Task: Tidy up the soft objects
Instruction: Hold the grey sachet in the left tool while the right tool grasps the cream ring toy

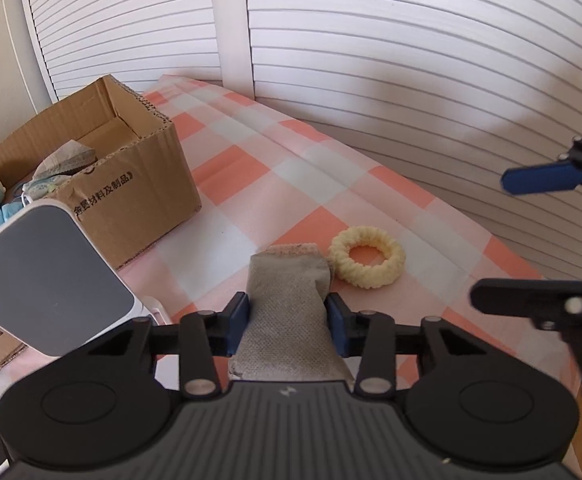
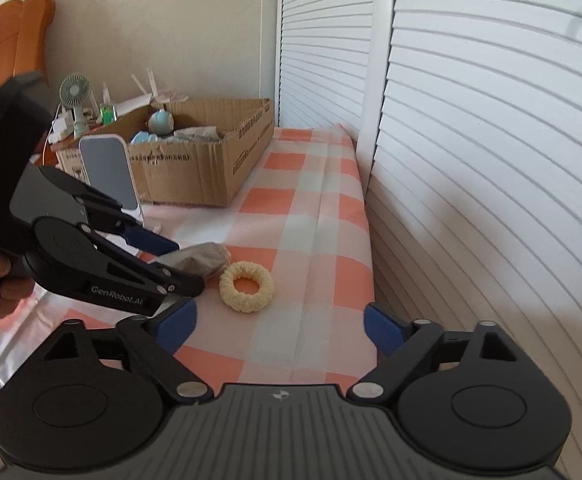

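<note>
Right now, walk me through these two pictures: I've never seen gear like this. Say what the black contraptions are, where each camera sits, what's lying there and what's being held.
These are two hand-held grippers, each carrying a wide-angle camera that looks along its two blue-tipped fingers. One picture comes from the left gripper, the other from the right gripper. The left one is closed on a grey sock. The right one is open and holds nothing. On the orange-checked cloth lies a cream knitted ring, just beside the sock. Farther back stands a cardboard box with soft items already inside.
</note>
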The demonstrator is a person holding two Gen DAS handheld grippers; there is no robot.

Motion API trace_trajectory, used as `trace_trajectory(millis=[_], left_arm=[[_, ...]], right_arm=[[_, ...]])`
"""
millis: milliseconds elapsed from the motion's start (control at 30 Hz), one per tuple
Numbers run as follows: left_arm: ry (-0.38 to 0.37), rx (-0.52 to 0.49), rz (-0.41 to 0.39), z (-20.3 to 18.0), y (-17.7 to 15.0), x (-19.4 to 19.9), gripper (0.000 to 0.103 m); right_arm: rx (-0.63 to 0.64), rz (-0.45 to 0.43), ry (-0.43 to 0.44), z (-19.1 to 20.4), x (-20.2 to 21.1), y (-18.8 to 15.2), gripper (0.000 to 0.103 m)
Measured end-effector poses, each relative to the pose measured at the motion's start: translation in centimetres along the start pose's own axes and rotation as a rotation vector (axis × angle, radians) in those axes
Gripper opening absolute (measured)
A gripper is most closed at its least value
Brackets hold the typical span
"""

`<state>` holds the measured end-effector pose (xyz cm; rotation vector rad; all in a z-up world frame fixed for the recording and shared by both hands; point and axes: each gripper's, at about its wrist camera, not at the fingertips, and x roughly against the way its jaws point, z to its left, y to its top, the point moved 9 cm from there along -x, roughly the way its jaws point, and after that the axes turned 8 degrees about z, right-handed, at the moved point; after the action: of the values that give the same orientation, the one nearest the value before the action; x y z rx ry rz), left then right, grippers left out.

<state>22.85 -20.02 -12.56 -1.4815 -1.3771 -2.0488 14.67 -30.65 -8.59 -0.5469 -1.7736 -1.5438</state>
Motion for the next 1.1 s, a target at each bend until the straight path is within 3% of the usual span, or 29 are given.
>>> trace_trajectory(millis=[133, 367, 533, 667, 767, 867, 967, 1100], left_arm=[[-0.003, 0.013, 0.000, 0.2, 0.0, -0.1, 0.047], [-0.018, 0.017, -0.010, 0.0, 0.0, 0.6, 0.030], [-0.035, 0.045, -0.015, -0.1, -0.1, 1.3, 0.030], [-0.042, 0.059, -0.019, 0.1, -0.3, 1.7, 0.030], [-0.047, 0.060, -0.029, 0.1, -0.2, 2.1, 0.028], [-0.047, 0.050, -0.035, 0.2, -0.1, 2.4, 0.028], [-0.040, 0.044, -0.031, 0.4, -0.2, 2.3, 0.030], [-0.028, 0.042, -0.027, 0.3, -0.5, 2.0, 0.046]], right_arm=[[0.019, 0.022, 0.007, 0.5, -0.9, -0.4, 0.085], [0.074, 0.026, 0.014, 1.5, -2.5, -0.5, 0.077], [0.123, 0.045, -0.006, 2.1, -4.2, -0.8, 0.069], [0.133, 0.020, 0.006, 2.4, -4.9, -0.1, 0.068], [0.155, 0.000, 0.014, 2.5, -5.6, 0.5, 0.059], [0.165, -0.013, 0.024, 2.7, -6.2, 1.0, 0.057], [0.177, -0.018, 0.016, 2.9, -6.4, 1.3, 0.057], [0.186, -0.019, 0.016, 2.8, -6.4, 1.3, 0.054]])
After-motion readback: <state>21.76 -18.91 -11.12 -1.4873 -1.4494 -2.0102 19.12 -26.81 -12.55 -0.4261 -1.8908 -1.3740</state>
